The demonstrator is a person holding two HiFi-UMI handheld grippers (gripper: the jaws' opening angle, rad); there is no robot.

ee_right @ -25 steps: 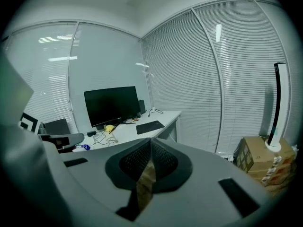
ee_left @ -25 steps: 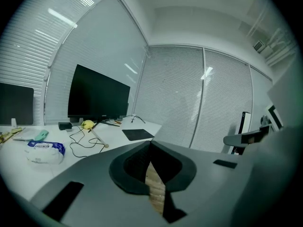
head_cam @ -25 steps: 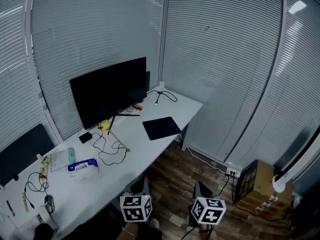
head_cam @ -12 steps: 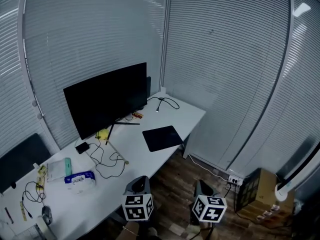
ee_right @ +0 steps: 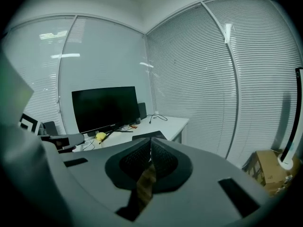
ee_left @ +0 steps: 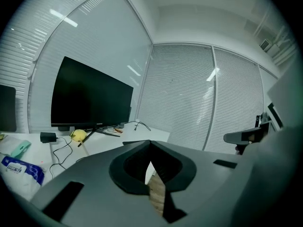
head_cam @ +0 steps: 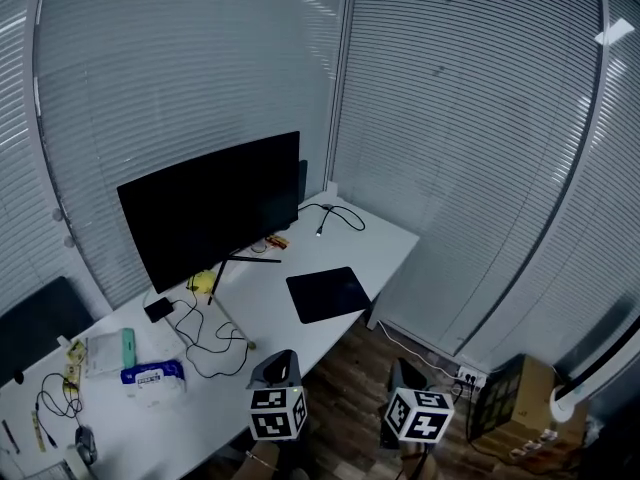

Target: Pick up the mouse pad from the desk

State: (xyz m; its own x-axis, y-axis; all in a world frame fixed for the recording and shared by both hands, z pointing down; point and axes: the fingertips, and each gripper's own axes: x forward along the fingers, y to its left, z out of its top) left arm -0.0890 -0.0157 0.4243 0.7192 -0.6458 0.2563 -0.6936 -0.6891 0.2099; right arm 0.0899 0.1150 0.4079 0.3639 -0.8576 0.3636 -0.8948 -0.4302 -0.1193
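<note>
The black mouse pad (head_cam: 330,294) lies flat near the front right corner of the white desk (head_cam: 385,240). My left gripper (head_cam: 278,360) and right gripper (head_cam: 402,370) hang side by side over the wooden floor, short of the desk's front edge and apart from the pad. Both are shut with nothing between the jaws. In the left gripper view the shut tips (ee_left: 150,142) point at the desk, and a dark strip of the mouse pad (ee_left: 134,142) shows just left of them. Just above the tips (ee_right: 150,140) in the right gripper view lies the mouse pad (ee_right: 147,135).
A large dark monitor (head_cam: 210,208) stands behind the pad, with cables (head_cam: 215,333), a yellow object (head_cam: 205,282) and a wipes pack (head_cam: 152,375) to the left. Blind-covered glass walls enclose the corner. A cardboard box (head_cam: 525,398) and a power strip (head_cam: 462,375) sit on the floor at right.
Both grippers have come nearer to the desk; the mouse pad now sits lower in the head view, closer to them. Both stay shut.
</note>
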